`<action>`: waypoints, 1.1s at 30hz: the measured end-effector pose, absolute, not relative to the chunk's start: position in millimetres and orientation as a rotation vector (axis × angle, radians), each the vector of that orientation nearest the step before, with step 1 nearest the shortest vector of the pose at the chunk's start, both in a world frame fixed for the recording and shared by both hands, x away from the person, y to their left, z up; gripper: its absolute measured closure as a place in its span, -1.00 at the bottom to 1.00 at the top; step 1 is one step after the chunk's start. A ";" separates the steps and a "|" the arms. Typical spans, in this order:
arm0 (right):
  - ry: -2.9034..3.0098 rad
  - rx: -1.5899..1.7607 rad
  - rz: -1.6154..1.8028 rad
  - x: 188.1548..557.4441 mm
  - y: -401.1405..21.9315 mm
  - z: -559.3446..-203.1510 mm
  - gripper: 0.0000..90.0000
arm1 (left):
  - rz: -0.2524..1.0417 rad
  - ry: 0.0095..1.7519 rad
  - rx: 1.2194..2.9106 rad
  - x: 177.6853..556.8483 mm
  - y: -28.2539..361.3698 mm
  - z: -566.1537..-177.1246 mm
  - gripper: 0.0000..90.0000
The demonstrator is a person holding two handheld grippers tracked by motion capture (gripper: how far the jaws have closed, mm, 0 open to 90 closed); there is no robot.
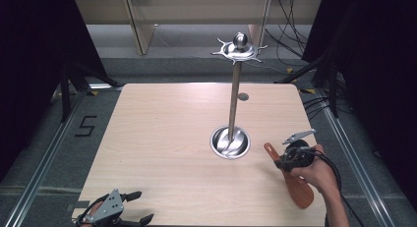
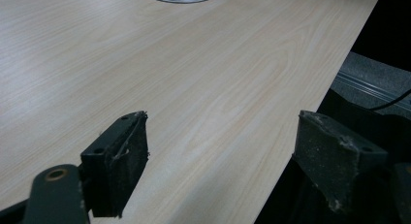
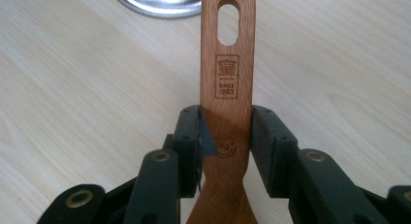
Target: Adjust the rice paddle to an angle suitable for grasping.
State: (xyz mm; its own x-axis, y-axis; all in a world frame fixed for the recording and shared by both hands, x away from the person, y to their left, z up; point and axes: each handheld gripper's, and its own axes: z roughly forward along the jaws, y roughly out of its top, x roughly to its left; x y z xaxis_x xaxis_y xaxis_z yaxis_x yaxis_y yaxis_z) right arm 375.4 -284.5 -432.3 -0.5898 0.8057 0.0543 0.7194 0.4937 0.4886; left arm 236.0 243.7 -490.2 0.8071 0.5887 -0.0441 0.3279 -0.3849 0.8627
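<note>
Nearby: steel stand [image 1: 231, 138] | spatula [image 1: 295, 180] clamped in right gripper [image 1: 281, 160]

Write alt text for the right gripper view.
The right gripper clamps its two black jaws on the handle of a wooden spatula, which points away over a pale wooden table. The handle has a slotted hanging hole near its end, and the rim of a shiny metal base lies beyond it.

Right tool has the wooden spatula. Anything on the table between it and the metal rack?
Nothing visible. The right tool is shut on the wooden spatula's handle, and only bare table lies between it and the rack's base dish. The hooks at the rack top look unoccupied.
</note>
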 end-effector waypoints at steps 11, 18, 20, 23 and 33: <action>2.420 1.214 0.927 354.8 -295.2 -413.0 0.48 | 0.318 0.713 1.997 234.5 243.1 -490.7 -0.57; 2.389 1.229 0.980 349.2 -296.0 -406.3 0.49 | 0.353 0.668 2.024 236.8 244.4 -489.7 -0.57; 2.386 1.200 0.984 349.7 -297.3 -405.5 0.49 | 0.320 0.717 1.988 234.3 242.7 -491.0 -0.57; 2.376 1.179 0.999 348.7 -298.3 -403.7 0.49 | 0.316 0.704 2.005 234.8 243.3 -490.7 -0.57; 2.305 1.154 1.094 346.1 -302.1 -386.8 0.49 | 0.322 0.716 1.985 234.3 242.7 -490.7 -0.57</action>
